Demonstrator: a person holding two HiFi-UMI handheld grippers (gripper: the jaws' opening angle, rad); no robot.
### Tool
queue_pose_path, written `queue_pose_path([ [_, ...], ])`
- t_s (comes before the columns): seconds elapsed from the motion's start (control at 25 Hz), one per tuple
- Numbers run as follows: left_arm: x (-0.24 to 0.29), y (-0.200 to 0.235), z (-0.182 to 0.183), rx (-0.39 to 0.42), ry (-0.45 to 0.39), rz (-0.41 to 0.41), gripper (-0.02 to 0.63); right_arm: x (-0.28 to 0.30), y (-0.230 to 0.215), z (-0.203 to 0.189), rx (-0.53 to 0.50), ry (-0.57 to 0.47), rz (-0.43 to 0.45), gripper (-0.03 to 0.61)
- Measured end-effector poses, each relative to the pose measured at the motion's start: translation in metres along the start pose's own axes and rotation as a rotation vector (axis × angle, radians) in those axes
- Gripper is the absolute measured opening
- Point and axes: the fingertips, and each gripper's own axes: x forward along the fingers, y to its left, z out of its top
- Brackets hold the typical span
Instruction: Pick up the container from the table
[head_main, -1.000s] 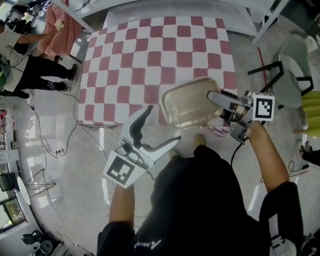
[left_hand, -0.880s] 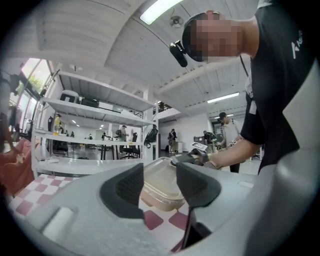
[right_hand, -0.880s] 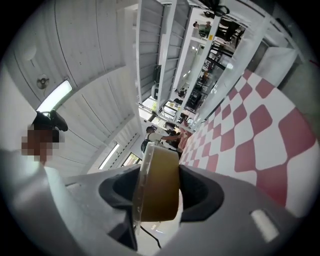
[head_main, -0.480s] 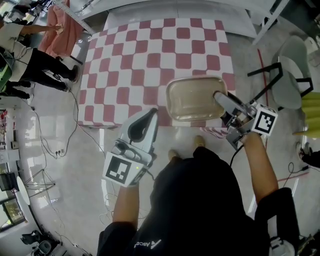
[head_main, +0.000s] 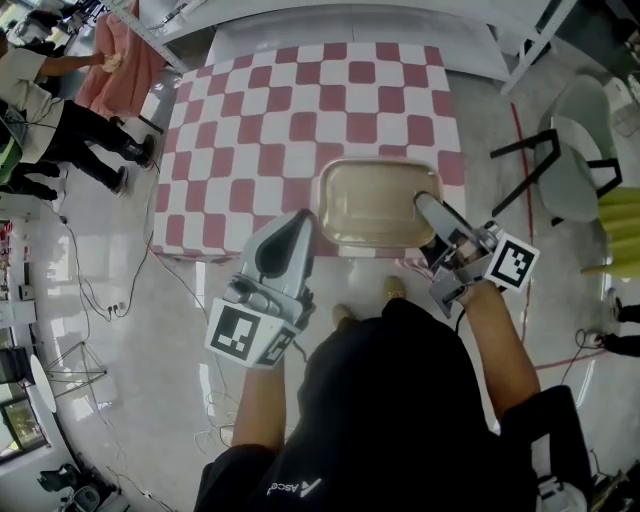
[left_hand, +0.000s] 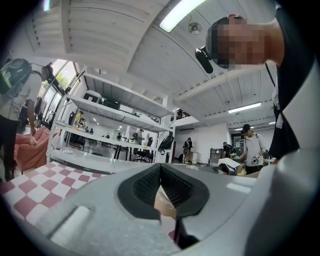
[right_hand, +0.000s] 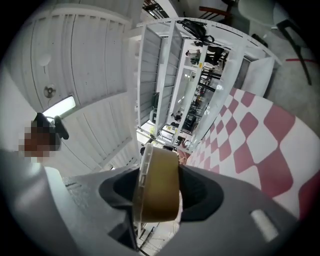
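The container (head_main: 375, 203) is a shallow tan rectangular tray with a pale rim. It hangs over the near edge of the red-and-white checked table (head_main: 270, 120). My right gripper (head_main: 430, 212) is shut on its right end. In the right gripper view the container (right_hand: 157, 180) stands edge-on between the pads of my right gripper (right_hand: 159, 189), with the checked table (right_hand: 250, 145) behind it. My left gripper (head_main: 292, 232) is shut and holds nothing, just left of the container's near corner. In the left gripper view the black pads of my left gripper (left_hand: 161, 187) meet, and the table (left_hand: 35, 187) lies at the left.
People (head_main: 60, 110) stand on the floor left of the table. A grey chair (head_main: 580, 150) is at the right, with a yellow-green object (head_main: 622, 225) beside it. Cables (head_main: 110, 290) trail across the floor at the left. Shelving (left_hand: 115, 125) and more people fill the room behind.
My left gripper's jaws have closed from wide open and it has moved up toward the table edge. The container has shifted left and levelled out with my right gripper.
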Motion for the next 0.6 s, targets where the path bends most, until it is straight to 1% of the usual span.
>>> queue_pose_path([
  [0.16, -0.0002, -0.0007, -0.0016, -0.003, 0.001, 0.002, 0.012, -0.0031, -0.0057, -0.0020, 0.044, -0.013, -0.010, 0.221],
  [0.6, 0.0058, -0.0051, -0.0019, 0.003, 0.004, -0.003, 0.012, -0.0059, -0.0101, 0.0004, 0.052, -0.005, -0.022, 0.221],
])
